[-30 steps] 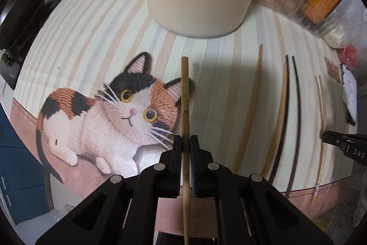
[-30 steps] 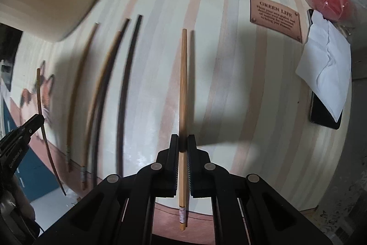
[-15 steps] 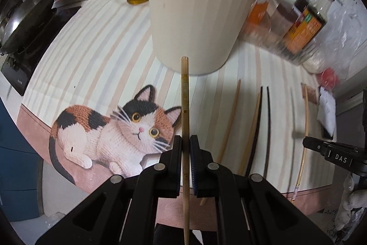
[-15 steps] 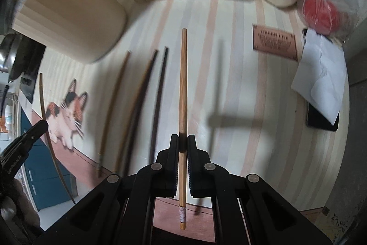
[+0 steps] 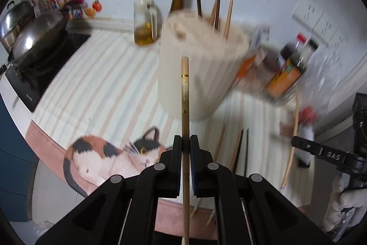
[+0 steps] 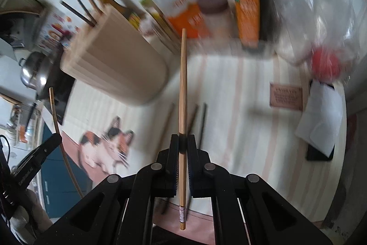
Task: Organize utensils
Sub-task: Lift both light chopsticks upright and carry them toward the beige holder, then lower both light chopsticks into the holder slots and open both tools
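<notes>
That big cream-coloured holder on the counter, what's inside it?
Several chopsticks stand in the cream holder, dark and light ones, their upper ends poking above its rim. Its wall hides their lower ends and anything else inside; blur keeps me from counting them.

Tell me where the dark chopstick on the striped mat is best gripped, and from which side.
Grip the dark chopstick around its middle, straight down from above, closing across its width. It lies flat on the striped mat, and a brown chopstick lies close on its left, so a sideways approach would probably knock that.
</notes>
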